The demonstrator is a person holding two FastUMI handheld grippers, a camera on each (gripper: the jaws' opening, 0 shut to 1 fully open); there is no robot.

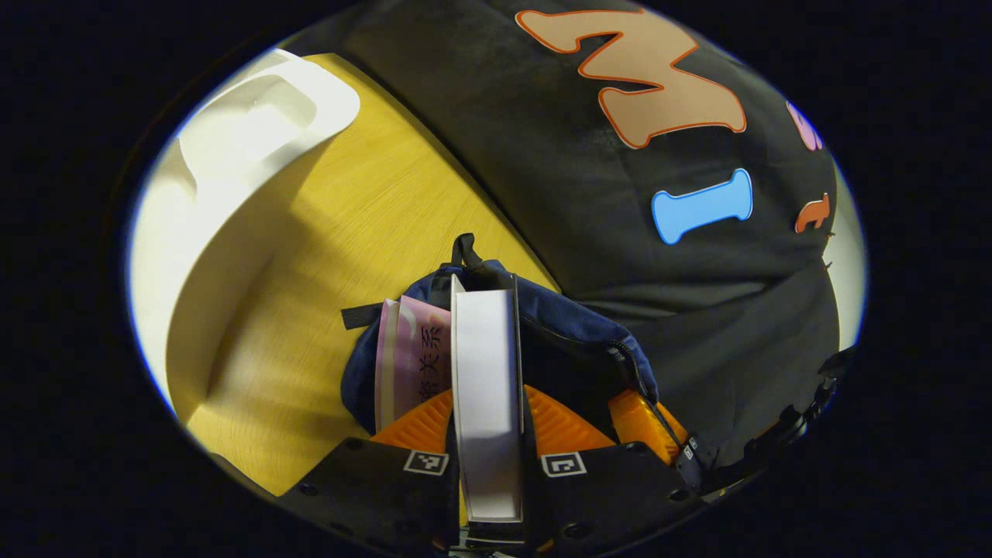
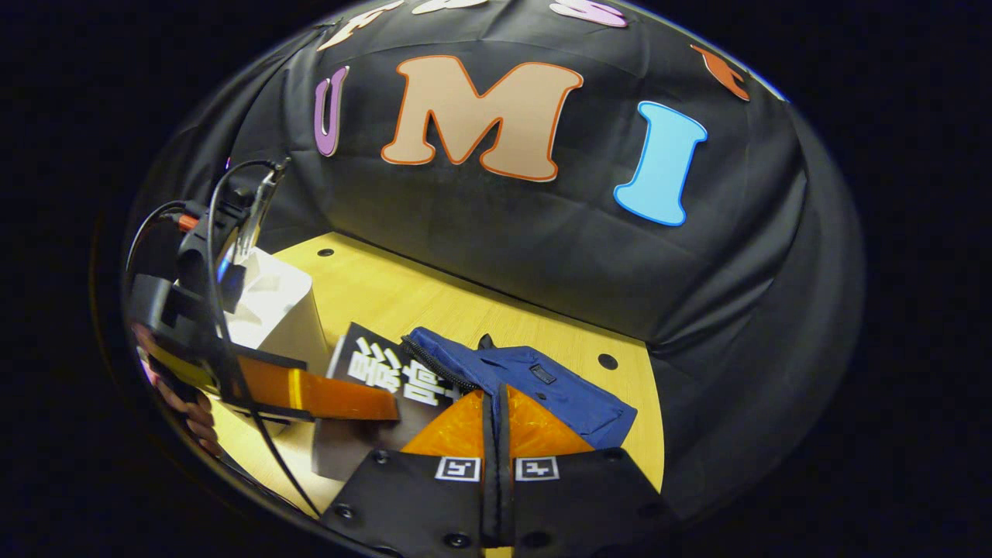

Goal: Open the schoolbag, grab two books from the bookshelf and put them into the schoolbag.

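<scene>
- The left claw point(image 1: 488, 465) grips a book point(image 1: 487, 387) by its edge, over the open bag point(image 1: 566, 325).
- A pink book point(image 1: 415, 356) already stands in the bag, on the table point(image 1: 349, 232).
- The right claw point(image 2: 496, 465) is closed on the bag's rim and holds it open.
- Next, I think: lower the book beside the pink one, then release it.

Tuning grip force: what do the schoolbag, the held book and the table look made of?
Schoolbag: soft woven fabric, matte; it creases and slumps, with a zip edge.
Book: paper, with a stiff, smooth cover; pale page edges show.
Table: wood or wood-look laminate, satin; fine grain, can't tell which.
</scene>
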